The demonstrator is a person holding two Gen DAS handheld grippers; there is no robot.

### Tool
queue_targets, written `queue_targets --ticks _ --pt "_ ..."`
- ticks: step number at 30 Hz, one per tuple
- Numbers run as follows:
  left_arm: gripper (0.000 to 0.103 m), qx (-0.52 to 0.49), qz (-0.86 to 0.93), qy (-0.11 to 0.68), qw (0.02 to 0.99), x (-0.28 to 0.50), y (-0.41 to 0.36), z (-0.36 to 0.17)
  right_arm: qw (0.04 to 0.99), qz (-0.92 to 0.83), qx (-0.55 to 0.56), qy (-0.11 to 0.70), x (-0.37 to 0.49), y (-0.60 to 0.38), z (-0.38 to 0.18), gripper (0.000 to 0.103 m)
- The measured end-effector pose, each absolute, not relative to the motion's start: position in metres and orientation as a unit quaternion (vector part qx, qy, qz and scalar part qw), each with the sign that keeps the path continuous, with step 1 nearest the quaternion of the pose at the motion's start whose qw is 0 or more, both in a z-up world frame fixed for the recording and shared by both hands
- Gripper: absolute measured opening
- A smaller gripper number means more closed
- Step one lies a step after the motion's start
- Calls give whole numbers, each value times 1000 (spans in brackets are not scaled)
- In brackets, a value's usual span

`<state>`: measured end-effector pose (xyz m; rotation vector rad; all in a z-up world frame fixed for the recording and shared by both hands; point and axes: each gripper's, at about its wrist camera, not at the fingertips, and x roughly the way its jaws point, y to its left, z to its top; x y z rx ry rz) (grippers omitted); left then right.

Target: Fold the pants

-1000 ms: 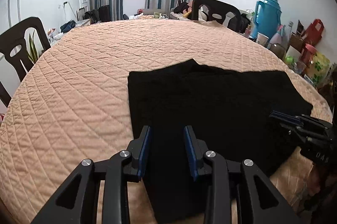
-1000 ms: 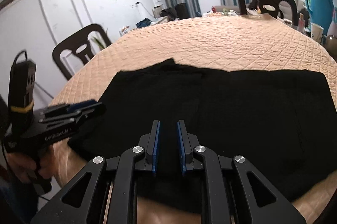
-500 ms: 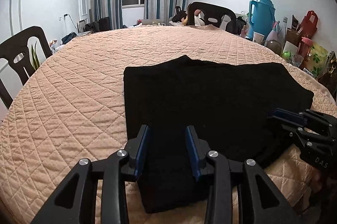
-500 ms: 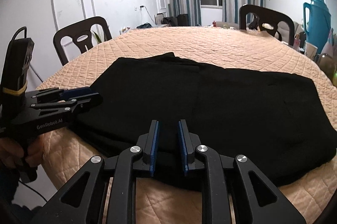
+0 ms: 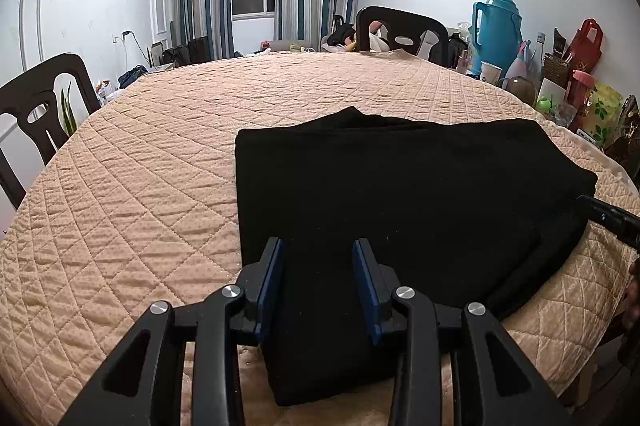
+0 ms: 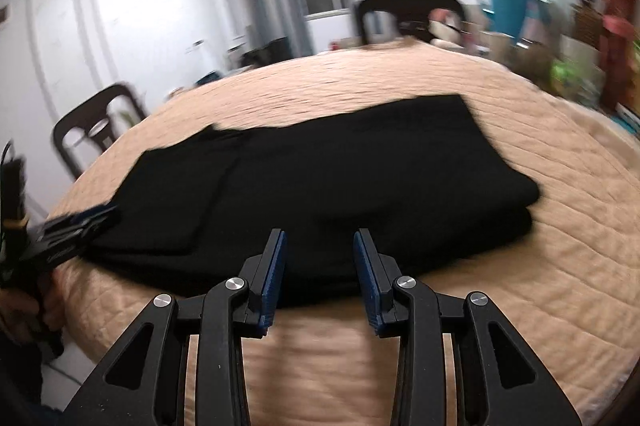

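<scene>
Opening right hand-held gripper (image 6: 319,246) | pants (image 6: 320,185) released, lying folded

pants (image 5: 400,185): matt black cloth | table cover (image 5: 140,185): quilted cloth (peach)

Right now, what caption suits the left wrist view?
Open left gripper poised over folded black pants on a quilted peach table cover.
</scene>
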<state>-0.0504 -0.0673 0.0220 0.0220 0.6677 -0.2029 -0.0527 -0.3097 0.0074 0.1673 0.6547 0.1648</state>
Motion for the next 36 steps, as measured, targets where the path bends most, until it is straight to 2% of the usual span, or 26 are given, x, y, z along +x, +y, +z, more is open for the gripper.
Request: queue_targets --ticks 12,17,21,23,29,36 --pt "39 6 -101 327 939 -50 -67 23 902 44 275 330 -84 -383 -1 36" --pt "39 6 -102 327 939 -50 -67 23 895 7 294 335 -65 -385 2 37" --pt "39 2 -105 328 939 -50 -66 23 886 1 325 329 -58 -393 3 48" --pt "39 0 -107 328 939 -50 -65 22 882 6 345 320 -61 -399 2 50" --pt "39 2 -106 329 938 -50 -65 23 884 20 364 293 -60 -403 6 53" --pt "39 1 -107 331 937 -49 -67 22 880 -4 363 305 -42 -405 2 53"
